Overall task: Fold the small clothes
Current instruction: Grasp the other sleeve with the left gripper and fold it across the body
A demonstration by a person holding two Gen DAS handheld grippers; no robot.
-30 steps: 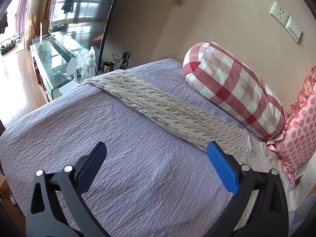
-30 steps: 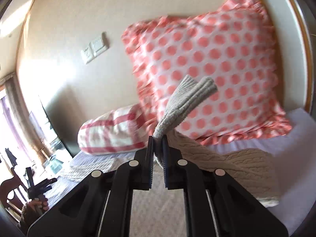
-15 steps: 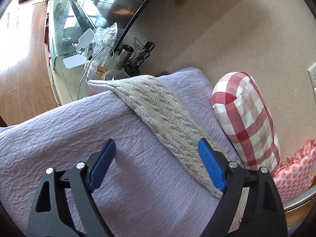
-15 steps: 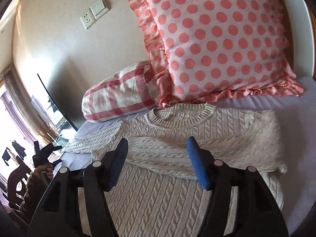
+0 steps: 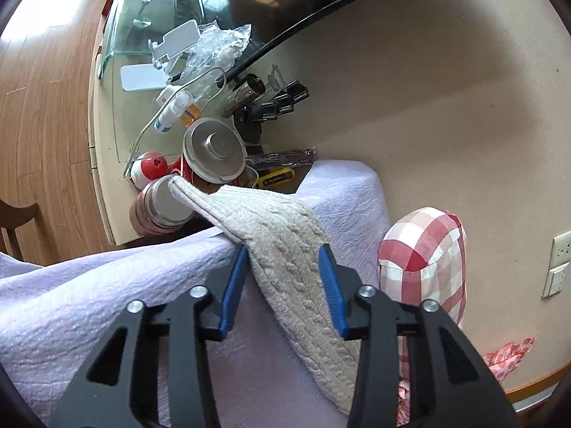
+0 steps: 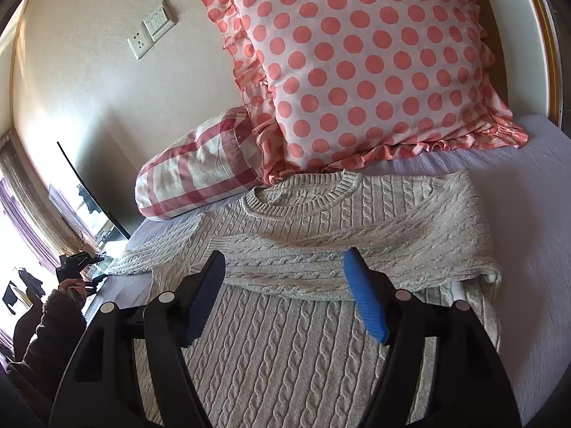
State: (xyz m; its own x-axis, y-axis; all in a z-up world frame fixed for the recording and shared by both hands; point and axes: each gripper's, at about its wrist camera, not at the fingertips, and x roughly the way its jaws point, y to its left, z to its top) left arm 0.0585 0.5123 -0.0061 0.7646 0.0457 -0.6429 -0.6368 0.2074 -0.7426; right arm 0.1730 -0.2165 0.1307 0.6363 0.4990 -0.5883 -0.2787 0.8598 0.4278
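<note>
My left gripper [image 5: 283, 281] stood with its blue pads apart, one on each side of the outstretched sleeve [image 5: 285, 246] of the cream cable-knit sweater [image 6: 321, 285], the knit lying between them; I could not tell whether either pad touched it. The sleeve's cuff [image 5: 180, 187] reached past the edge of the lavender quilted bedspread [image 5: 89, 303] and stuck out over the cluttered side table [image 5: 107, 178].

My right gripper [image 6: 285, 285] was released, jaws wide, hovering over the sweater's chest and grasping nothing. The sweater lay flat on the bedspread, collar toward the pillows, with its other sleeve folded across the front [image 6: 339, 253]. Bare bedspread showed to the right of the sweater.

There were two pillows: one red-and-white checked bolster [image 6: 196, 171] and one pink polka-dot frilled cushion [image 6: 357, 71], touching each other against the wall, the cushion's frill just meeting the collar.

On the table, close to the cuff, I counted a round metal lid [image 5: 214, 149], a brown jar with a metal top [image 5: 158, 210] and a small red-and-white ball-shaped thing [image 5: 150, 171]; what the jar held was hidden.
</note>
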